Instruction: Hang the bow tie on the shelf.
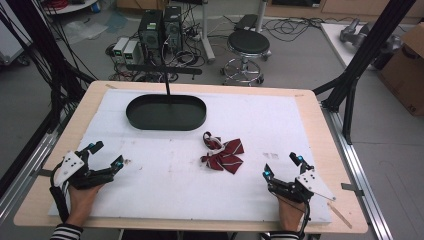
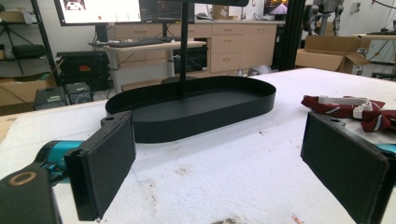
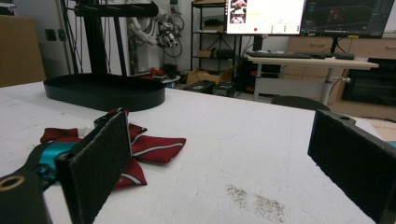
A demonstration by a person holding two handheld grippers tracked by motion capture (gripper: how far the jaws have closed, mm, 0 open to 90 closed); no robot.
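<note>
A dark red bow tie (image 1: 224, 152) with white stripes and a white strap lies near the middle of the white mat (image 1: 165, 175). It shows again at the right in the left gripper view (image 2: 345, 108) and at the left in the right gripper view (image 3: 144, 148). A black oval tray (image 1: 166, 112) with an upright post sits beyond it, toward the far left. My left gripper (image 1: 106, 154) rests open at the mat's near left. Over at the near right, my right gripper (image 1: 281, 165) is open too. Neither holds anything.
The mat covers a wooden table (image 1: 320, 150). A black frame strut (image 1: 367, 50) rises at the far right corner. Behind the table stand a stool (image 1: 248, 47), computer towers (image 1: 160, 30) and cables on the floor.
</note>
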